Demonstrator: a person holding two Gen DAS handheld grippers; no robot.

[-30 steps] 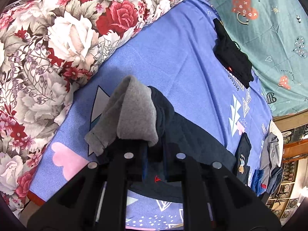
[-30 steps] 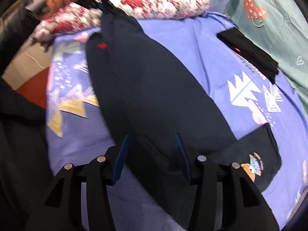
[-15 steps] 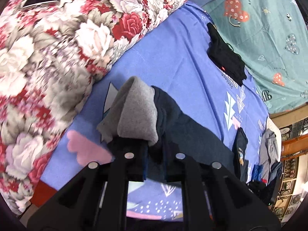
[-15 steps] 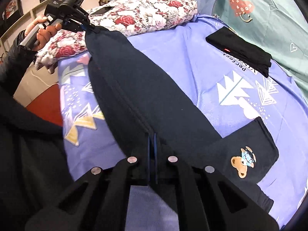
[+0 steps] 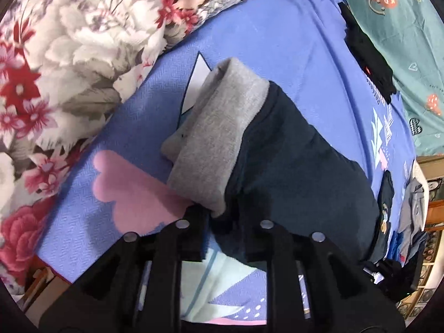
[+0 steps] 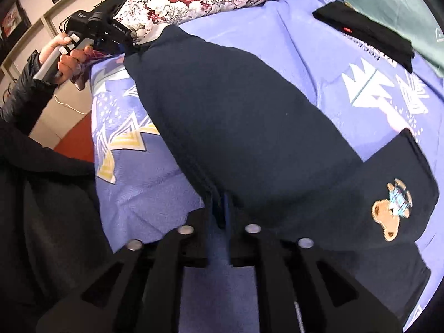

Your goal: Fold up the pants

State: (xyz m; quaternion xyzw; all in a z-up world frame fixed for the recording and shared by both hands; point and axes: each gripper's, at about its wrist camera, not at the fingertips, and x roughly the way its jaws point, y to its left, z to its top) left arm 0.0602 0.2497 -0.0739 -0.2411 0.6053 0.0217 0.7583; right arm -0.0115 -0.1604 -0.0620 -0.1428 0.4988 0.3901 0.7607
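Note:
Dark navy pants [image 6: 249, 127] with a teddy bear patch [image 6: 391, 211] hang stretched between my two grippers above the blue patterned bed sheet [image 6: 277, 41]. My left gripper [image 5: 222, 222] is shut on one end of the pants [image 5: 299, 166], where the grey fleece lining [image 5: 219, 136] folds out over the fingers. The left gripper also shows in the right wrist view [image 6: 125, 45], held by a hand. My right gripper [image 6: 220, 213] is shut on the pants' edge at the other end.
A floral quilt [image 5: 69, 63] lies along the bed's left side. A folded black garment [image 6: 366, 36] lies at the far right, by a teal sheet [image 5: 402, 22]. More clothes [image 5: 410, 222] are piled at the bed's right edge. The person's dark sleeve [image 6: 41, 208] fills the left.
My right gripper closed on the pants' edge and lifted it. My left gripper moved up and back with its end, so the pants now hang taut off the sheet.

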